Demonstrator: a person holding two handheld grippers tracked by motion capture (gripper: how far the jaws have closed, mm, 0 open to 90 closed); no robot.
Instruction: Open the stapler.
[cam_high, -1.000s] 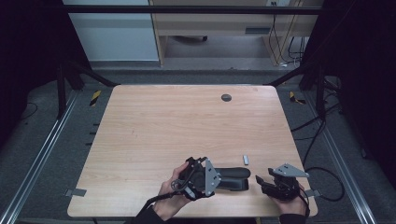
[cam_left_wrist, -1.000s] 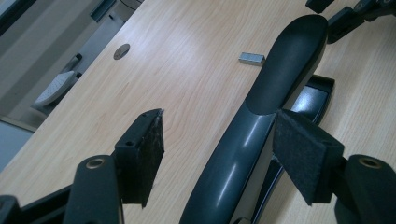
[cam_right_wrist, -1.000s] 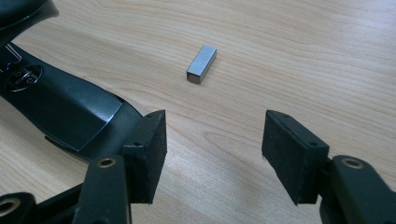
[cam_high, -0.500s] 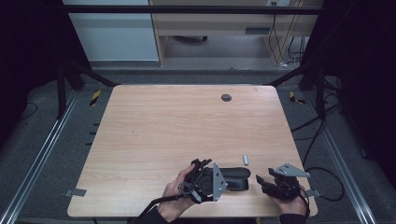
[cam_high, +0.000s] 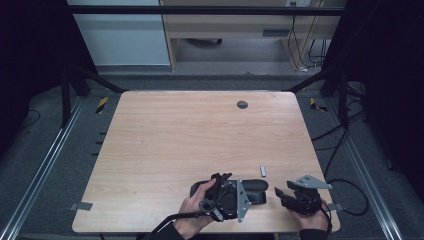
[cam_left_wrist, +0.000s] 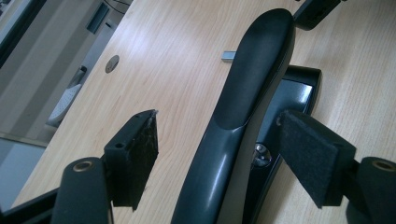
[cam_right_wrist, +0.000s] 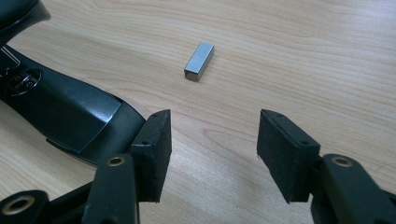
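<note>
- Table (cam_high: 165, 150): pale wood grain, rounded corners; a small dark round grommet (cam_high: 242, 104) sits near the far edge, well apart from the work.
- Left hand (cam_high: 196, 212) comes in at the near edge, holding the left gripper (cam_high: 222, 177), which points toward the person's right.
- Left gripper view: its jaws stand apart, one pad (cam_left_wrist: 140, 149) on either side of the black stapler (cam_left_wrist: 252, 93). Jaws have just been opening; the stapler's arm runs up between them, but a gap shows on the left side and the right pad sits just beside the base, not pressing. Released.
- Black stapler, high view (cam_high: 255, 186): lying on the table near the near edge, between the two grippers, its long glossy top arm raised off the flat base. A metal pivot shows under the arm in the left gripper view.
- Small grey metal block (cam_high: 263, 171): rectangular, lying flat on the table just beyond the stapler's right end; not touching it. In the right gripper view (cam_right_wrist: 199, 60) it lies ahead of the jaws, well clear of both pads.
- Right gripper (cam_high: 281, 192): held in the right hand (cam_high: 312, 217) at the near right corner, grey plate on top, pointing left toward the stapler. Jaws have just been closing a little, bare table between them; released, gripping nothing. Stapler end lies just beside its left pad.
</note>
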